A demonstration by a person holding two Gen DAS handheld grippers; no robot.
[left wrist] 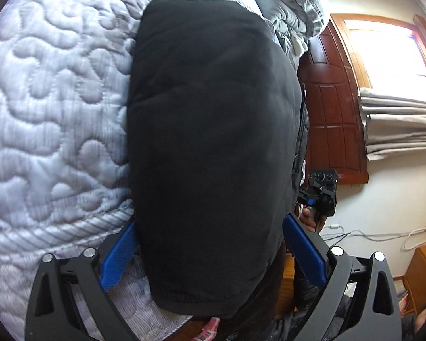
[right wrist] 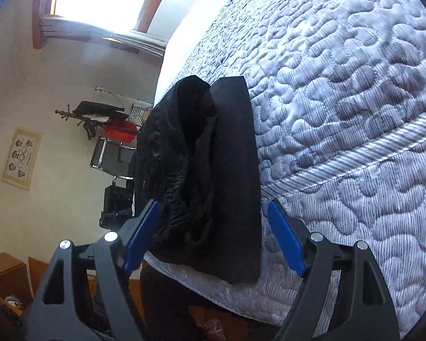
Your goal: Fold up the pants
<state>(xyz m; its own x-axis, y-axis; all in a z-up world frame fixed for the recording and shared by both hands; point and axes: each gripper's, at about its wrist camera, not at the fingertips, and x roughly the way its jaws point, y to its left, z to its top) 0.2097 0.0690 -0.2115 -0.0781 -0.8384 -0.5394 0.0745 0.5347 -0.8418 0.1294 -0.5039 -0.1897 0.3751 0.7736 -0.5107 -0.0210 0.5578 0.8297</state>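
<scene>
The left hand-held gripper (left wrist: 210, 253) has its blue pads spread wide on either side of the black pants (left wrist: 213, 147); the pads do not appear to press the cloth, which runs between and past them. The right hand-held gripper (right wrist: 213, 238) also stands wide open, its pads clear of the fabric between them, with nothing gripped.

The pants (right wrist: 210, 176) lie folded into a thick dark bundle at the edge of the bed (right wrist: 355, 113), on a pale quilted mattress with a ribbed border. From the right wrist view the elastic waistband gapes open on the bundle's left side.

Beyond the bed are a bright wood-framed window (left wrist: 392, 56), a coat rack (right wrist: 99, 116), and a wall poster (right wrist: 21, 157) whose print is too small to read. No brand or label is legible anywhere.
</scene>
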